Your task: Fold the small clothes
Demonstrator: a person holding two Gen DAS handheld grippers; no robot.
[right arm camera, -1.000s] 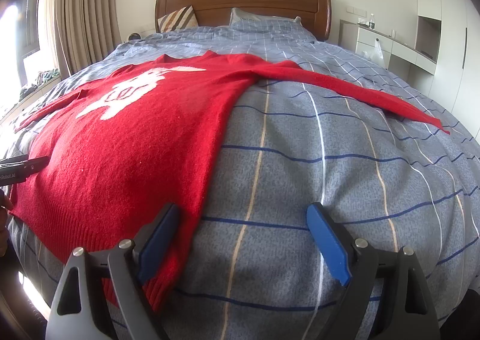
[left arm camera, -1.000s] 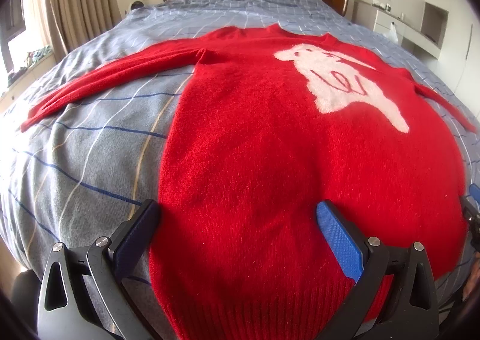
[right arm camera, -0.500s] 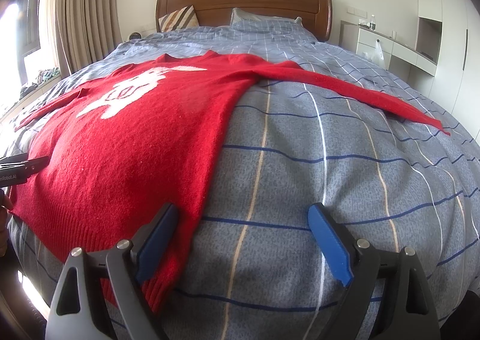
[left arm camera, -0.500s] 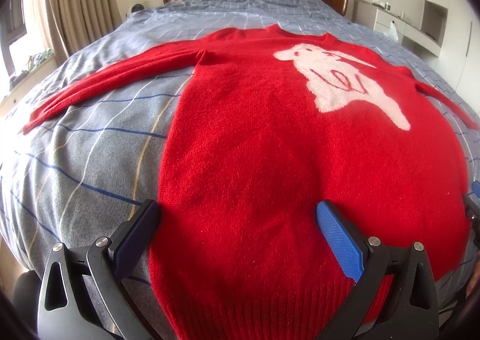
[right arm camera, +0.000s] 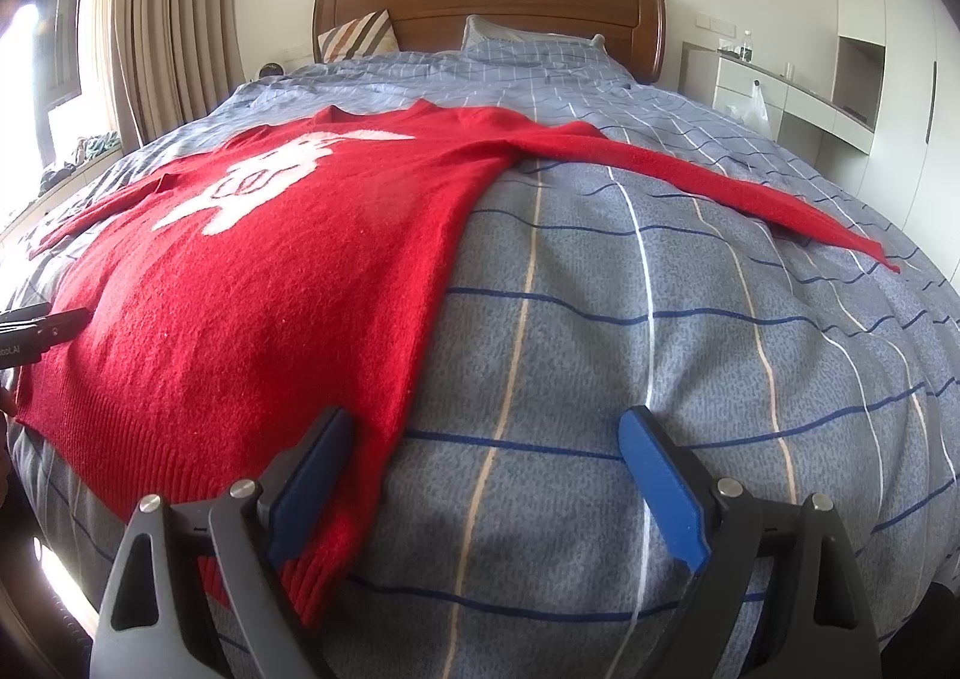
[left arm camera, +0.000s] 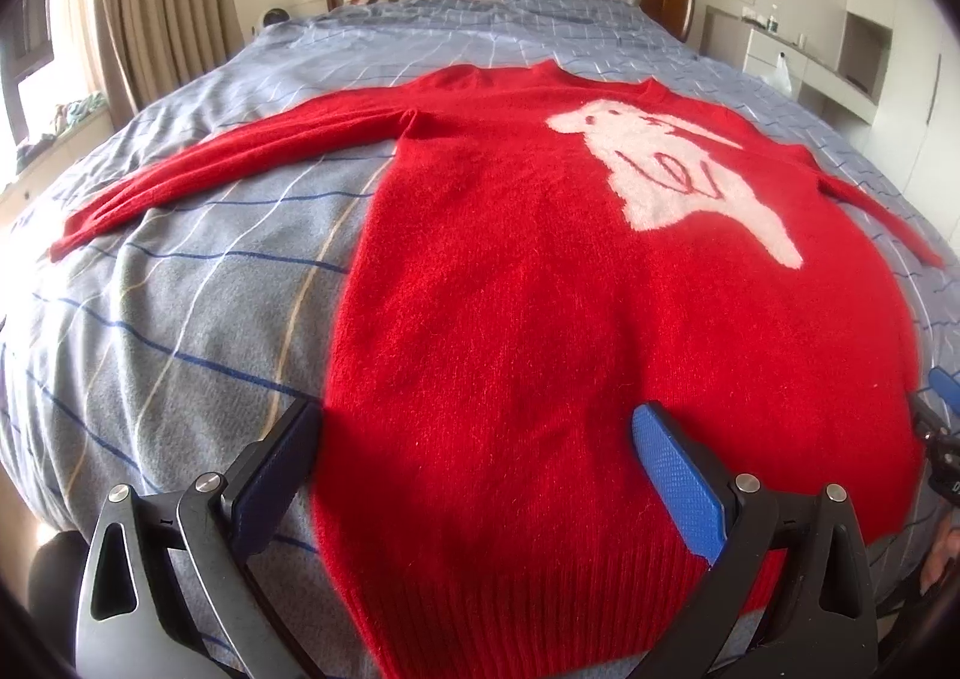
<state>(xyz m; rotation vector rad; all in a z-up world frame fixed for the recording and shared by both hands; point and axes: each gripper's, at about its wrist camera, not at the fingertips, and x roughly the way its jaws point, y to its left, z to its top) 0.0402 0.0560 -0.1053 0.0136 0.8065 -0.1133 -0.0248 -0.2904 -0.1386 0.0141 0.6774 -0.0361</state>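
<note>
The red sweater lies spread flat, front up, near the foot edge of the bed, sleeves stretched toward either side edge; it lies as it did a second ago. Its white animal motif carries red stitched lines, not readable as letters. The left gripper hovers over the hem, jaws spread wide and released. The right gripper hovers at the hem's right corner, jaws likewise released, in the same place as before. Partial white lettering on the left gripper's body is illegible.
</note>
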